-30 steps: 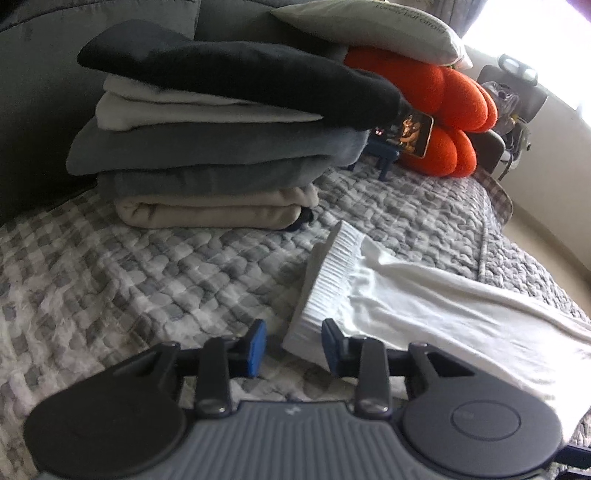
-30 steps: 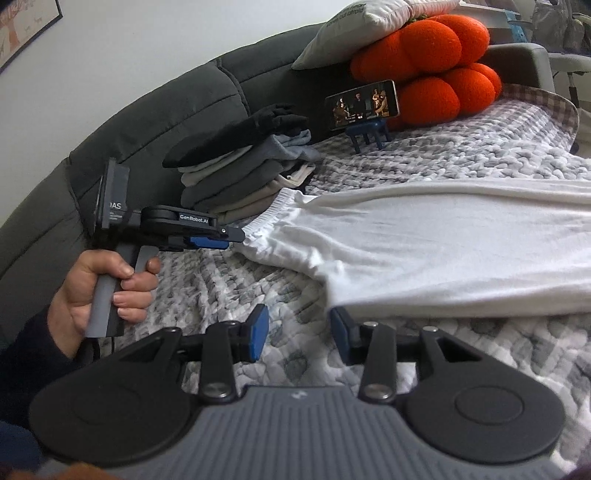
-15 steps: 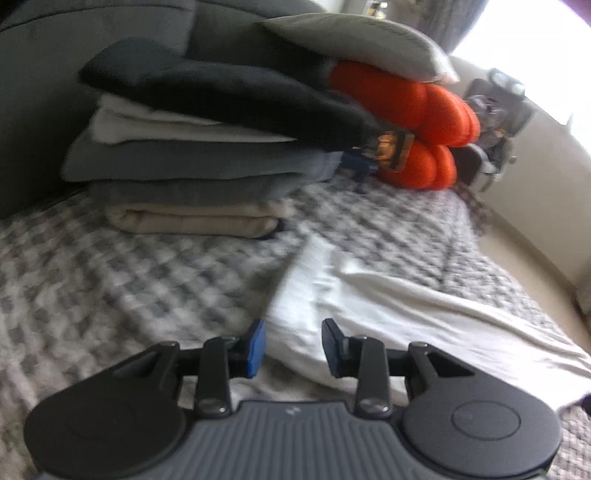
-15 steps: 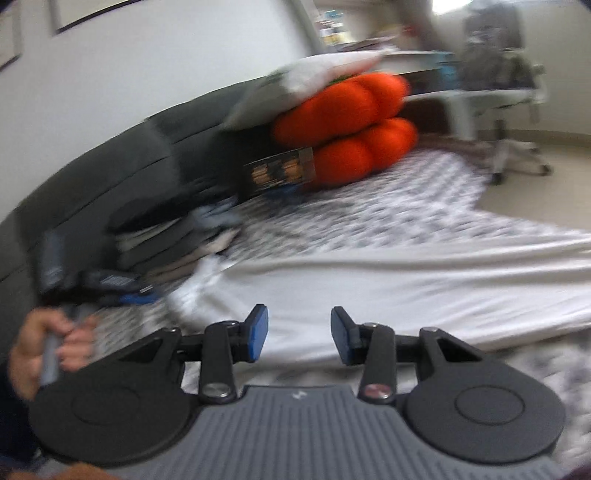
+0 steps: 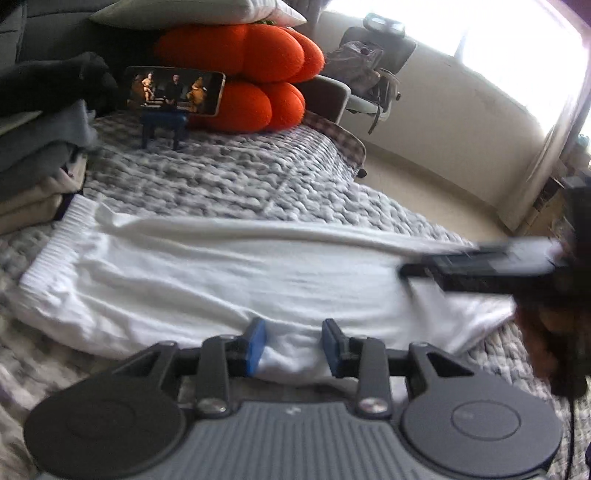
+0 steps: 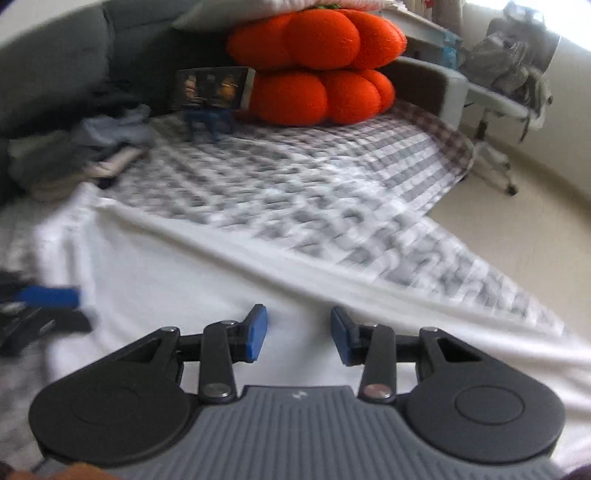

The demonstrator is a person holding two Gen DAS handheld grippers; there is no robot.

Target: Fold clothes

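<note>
Bed [image 5: 236,173] covered by grey-white checked knit blanket, dark sofa-type backrest behind. White garment [image 5: 207,273] lies spread flat across the blanket, ribbed waistband [image 5: 55,240] at the far-left end, long body running to the right. Orange lobed cushion [image 6: 314,70] at the back with a pale pillow [image 5: 192,11] on top. Stack of folded clothes [image 5: 37,155] at left, just beyond the waistband, dark piece uppermost. Phone [image 5: 173,88] on a small blue stand [image 5: 162,123] in front of the cushion, screen lit. Office chair with a bag on it stands on the floor past the bed. Left claw [image 5: 293,345] spread, blue pads either side of the garment's near edge, a fold between them, not pinched. Right claw [image 6: 298,334] spread, over the garment's middle, holding nothing.
</note>
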